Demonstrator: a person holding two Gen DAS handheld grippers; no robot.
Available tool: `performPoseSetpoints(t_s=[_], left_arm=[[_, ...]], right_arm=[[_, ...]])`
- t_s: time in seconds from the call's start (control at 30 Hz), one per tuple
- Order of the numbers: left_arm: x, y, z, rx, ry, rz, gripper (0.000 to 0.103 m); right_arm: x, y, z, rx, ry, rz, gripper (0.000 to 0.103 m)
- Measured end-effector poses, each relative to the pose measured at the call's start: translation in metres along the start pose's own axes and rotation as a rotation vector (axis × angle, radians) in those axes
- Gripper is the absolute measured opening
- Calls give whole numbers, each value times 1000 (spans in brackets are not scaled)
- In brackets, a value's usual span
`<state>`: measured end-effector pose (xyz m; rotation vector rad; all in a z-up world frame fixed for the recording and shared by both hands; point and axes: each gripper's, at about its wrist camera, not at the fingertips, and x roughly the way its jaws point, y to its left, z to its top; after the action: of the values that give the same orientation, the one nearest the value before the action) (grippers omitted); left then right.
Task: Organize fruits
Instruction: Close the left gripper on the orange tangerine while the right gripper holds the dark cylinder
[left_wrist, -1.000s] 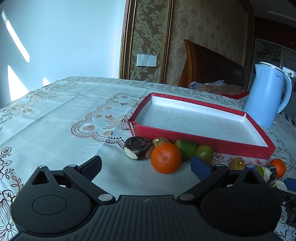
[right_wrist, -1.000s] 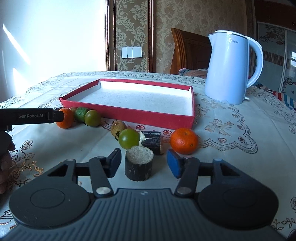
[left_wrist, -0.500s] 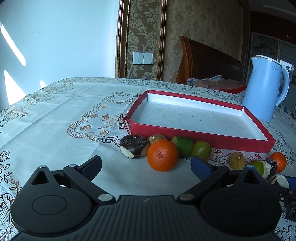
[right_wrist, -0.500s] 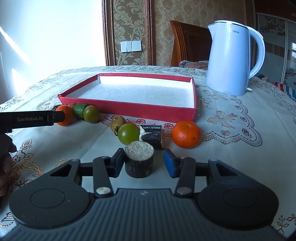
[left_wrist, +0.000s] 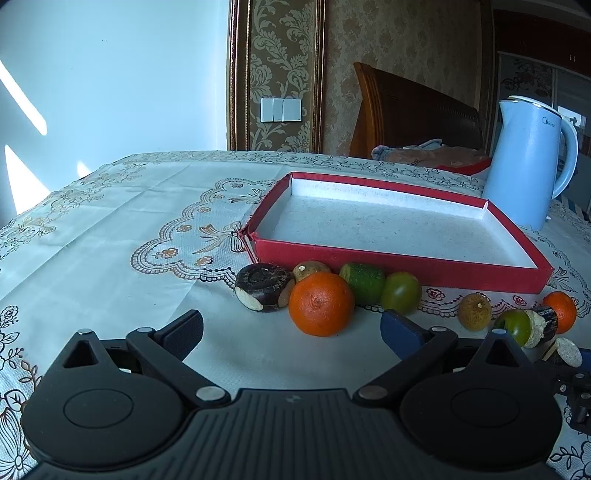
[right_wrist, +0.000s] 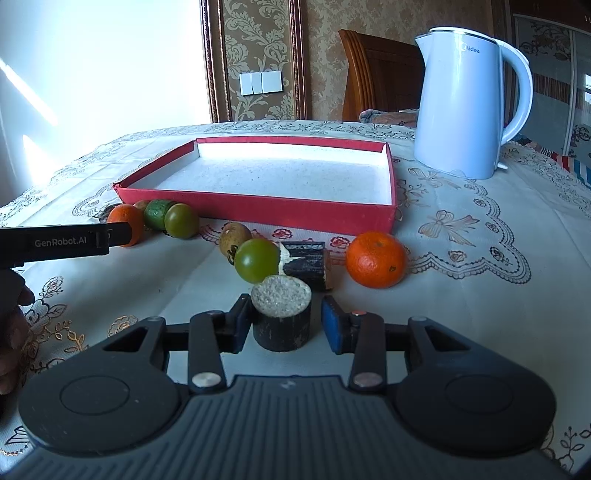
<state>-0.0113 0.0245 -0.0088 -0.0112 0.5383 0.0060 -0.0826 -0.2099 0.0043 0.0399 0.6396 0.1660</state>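
Note:
An empty red tray (left_wrist: 406, 264) (right_wrist: 258, 212) with a white floor lies on the tablecloth. Fruits lie along its near side. In the left wrist view my open left gripper (left_wrist: 291, 328) sits just short of an orange (left_wrist: 320, 303), with a dark sugarcane piece (left_wrist: 263, 286), a green piece (left_wrist: 362, 282) and a green tomato (left_wrist: 400, 297) beside it. In the right wrist view my right gripper (right_wrist: 284, 325) is open, its fingers either side of an upright dark sugarcane stub (right_wrist: 282, 317), left pad close to it. Behind stand a green tomato (right_wrist: 256, 259), another cane piece (right_wrist: 306, 260) and an orange (right_wrist: 375, 258).
A pale blue kettle (right_wrist: 465, 103) (left_wrist: 528, 162) stands right of the tray. A wooden chair (left_wrist: 413, 110) with cloth on it is behind the table. The left gripper's finger (right_wrist: 66, 242) reaches in from the left in the right wrist view.
The right gripper's fingers have narrowed around the upright sugarcane stub and moved slightly forward. The left gripper has drawn back a little and swung right; the orange now sits further from it.

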Motion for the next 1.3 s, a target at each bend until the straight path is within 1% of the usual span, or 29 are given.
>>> performPoseSetpoints(t_s=[0.07,0.13,0.27,0.57,0.87,1.23,1.27,1.3], left_arm=[[0,-3,1,18,-8,6,103],[2,-5,1,32,-5,10,103],[3,-7,2,37,-12,21,103],[4,-10,3,48,-15,0,103],[2,-8,3,39,-25,-20,103],[7,-5,5,24,-3,-17,102],[7,-5,5,21,-6,-14,98],[7,-4,5,17,-4,-13,96]], right_arm=[[1,1,0,-1,4,3,33],[2,0,0,2,5,12,30],[2,0,1,2,5,11,30],[1,0,1,6,4,7,31],[0,-2,0,24,1,12,31],[0,-7,0,56,-2,36,31],[0,-7,-1,58,-2,37,31],[0,-8,0,60,-2,39,31]])
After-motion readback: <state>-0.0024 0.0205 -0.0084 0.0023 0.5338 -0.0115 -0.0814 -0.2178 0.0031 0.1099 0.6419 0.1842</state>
